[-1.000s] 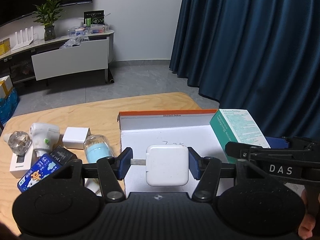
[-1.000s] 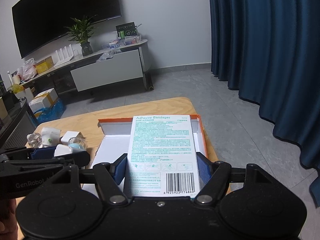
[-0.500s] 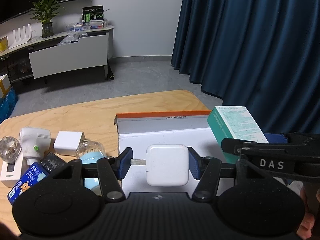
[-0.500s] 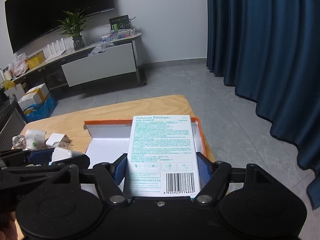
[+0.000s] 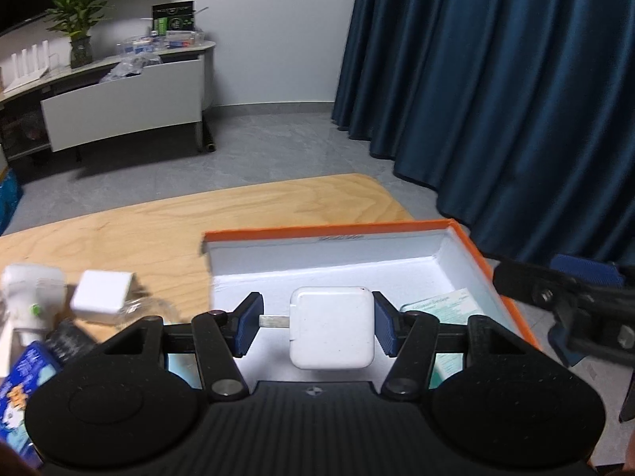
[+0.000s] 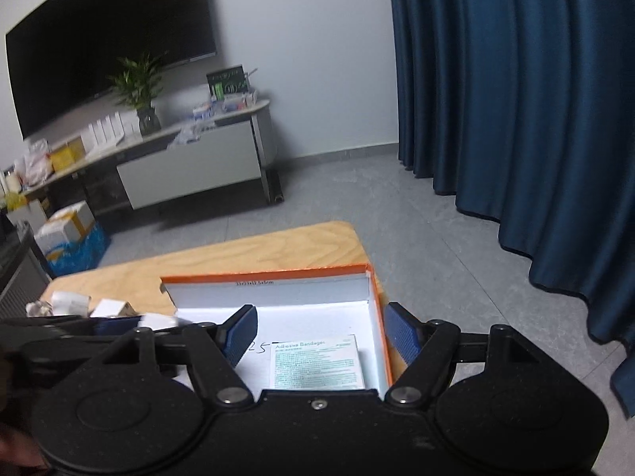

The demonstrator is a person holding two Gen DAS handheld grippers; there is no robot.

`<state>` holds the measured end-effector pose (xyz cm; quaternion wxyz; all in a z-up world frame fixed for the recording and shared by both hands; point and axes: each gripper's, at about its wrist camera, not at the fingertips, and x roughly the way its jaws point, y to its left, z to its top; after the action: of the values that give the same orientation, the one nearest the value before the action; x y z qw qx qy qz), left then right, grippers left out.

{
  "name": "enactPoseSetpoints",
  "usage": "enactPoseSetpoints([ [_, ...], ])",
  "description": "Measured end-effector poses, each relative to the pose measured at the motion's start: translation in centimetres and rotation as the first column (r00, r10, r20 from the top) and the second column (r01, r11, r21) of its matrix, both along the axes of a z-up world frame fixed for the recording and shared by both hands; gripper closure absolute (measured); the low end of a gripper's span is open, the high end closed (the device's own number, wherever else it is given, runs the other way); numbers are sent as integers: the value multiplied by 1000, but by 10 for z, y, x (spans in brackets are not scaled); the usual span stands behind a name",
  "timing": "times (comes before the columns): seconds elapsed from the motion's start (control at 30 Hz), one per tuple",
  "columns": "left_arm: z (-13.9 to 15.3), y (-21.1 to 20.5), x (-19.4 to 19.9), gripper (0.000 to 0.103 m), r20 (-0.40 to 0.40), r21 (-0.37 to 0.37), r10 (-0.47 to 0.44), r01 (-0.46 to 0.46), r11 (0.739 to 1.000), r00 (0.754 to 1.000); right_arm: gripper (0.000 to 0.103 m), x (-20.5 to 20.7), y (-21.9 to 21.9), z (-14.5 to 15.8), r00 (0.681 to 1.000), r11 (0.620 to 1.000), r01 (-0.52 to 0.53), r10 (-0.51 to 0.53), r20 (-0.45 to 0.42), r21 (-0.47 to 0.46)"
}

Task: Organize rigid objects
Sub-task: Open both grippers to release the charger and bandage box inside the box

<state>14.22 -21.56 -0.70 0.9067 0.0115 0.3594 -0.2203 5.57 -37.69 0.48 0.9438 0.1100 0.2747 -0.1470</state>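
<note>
Bandage carton [image 6: 316, 361]: I read "Adhesive Bandages" printed along its top edge, low in the middle of my right wrist view; the fine teal print beneath was too small for me.
Box floor [image 6: 278, 317]: a handwritten "25" sat just left of that carton.
Box rim [image 6: 254, 282]: a small line of print on the far inner wall, too blurred for me to read.
Blue packet [image 5: 20, 392]: lower left of my left wrist view, its printing smeared and unreadable.
</note>
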Motion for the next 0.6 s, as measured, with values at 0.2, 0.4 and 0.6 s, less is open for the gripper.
enactPoseSetpoints([
  [0.2,6,-4,-5,24,7,-11,-9,10,1000,1000,17,-11,4,5,1000,1000,0,0,1,-11],
  [0.4,15,18,-20,17,-3,-5,49,-49,999,999,16,-21,18,8,1000,1000,-21,21,8,3],
  [0.6,27,44,-45,9,4,48,122,-122,991,992,15,-29,39,9,997,997,-75,75,-3,20],
])
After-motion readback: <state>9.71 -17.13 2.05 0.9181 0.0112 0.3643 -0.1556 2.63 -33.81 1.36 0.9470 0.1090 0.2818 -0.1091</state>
